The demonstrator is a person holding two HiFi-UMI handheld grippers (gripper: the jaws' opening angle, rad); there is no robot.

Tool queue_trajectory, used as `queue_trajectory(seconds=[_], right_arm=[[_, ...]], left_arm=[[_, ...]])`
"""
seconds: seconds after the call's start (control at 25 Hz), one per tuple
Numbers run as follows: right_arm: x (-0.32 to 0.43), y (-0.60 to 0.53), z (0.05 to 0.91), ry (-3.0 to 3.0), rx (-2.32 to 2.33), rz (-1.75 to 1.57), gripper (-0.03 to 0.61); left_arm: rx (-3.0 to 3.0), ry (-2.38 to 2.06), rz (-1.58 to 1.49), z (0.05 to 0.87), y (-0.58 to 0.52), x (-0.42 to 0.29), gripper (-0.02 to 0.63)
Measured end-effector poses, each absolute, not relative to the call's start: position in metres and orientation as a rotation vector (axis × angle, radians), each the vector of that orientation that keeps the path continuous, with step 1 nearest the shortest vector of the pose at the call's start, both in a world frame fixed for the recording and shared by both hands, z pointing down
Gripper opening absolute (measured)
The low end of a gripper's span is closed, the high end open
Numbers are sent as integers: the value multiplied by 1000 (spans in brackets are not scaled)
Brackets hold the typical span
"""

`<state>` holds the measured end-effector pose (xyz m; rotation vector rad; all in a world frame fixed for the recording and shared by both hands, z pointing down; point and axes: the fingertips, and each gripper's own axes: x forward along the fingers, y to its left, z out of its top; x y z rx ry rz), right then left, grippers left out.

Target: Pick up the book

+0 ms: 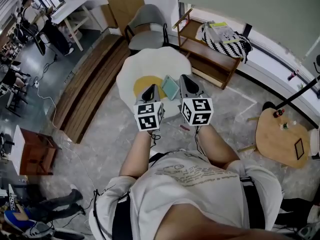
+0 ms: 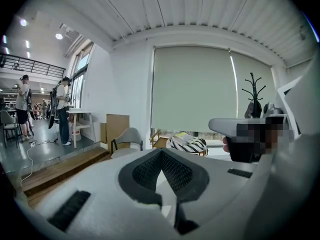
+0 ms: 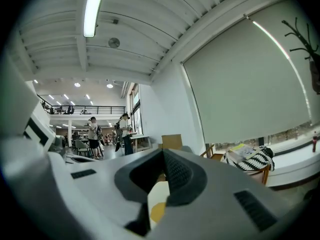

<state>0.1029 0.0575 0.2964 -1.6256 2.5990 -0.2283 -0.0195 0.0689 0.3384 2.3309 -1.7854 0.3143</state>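
Book (image 1: 170,87): thin, teal, lay flat on the white egg-shaped surface (image 1: 150,64) between my left claw (image 1: 151,90) and right claw (image 1: 187,81), both pressed together, empty. Judged light, stiffish, slick-covered; best taken at an edge.

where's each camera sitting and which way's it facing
Head view: on the head, steeply down at rug, book; shows forearms, torso, left gripper, right gripper.
Left gripper view: on the left gripper, along its shut jaws toward chair, bag; right gripper at right.
Right gripper view: on the right gripper, along its shut jaws toward the bag; left gripper at left.
Shared: bag, blind.
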Motion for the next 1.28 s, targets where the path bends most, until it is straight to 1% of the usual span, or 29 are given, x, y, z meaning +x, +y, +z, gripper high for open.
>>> queue_trajectory(seconds=[0.4, 0.72, 1.04, 1.28], right_arm=[[118, 26, 309, 2616, -1636, -275, 28], [112, -8, 318, 2636, -1637, -253, 28], [106, -75, 311, 2641, -1660, -205, 28], [99, -133, 297, 2615, -1685, -171, 28]], left_arm=[[2303, -1762, 341, 351, 38, -3, 18], [2315, -1755, 340, 362, 3, -4, 18], [2338, -1730, 315, 361, -64, -6, 18], [2365, -1730, 298, 345, -127, -20, 18]])
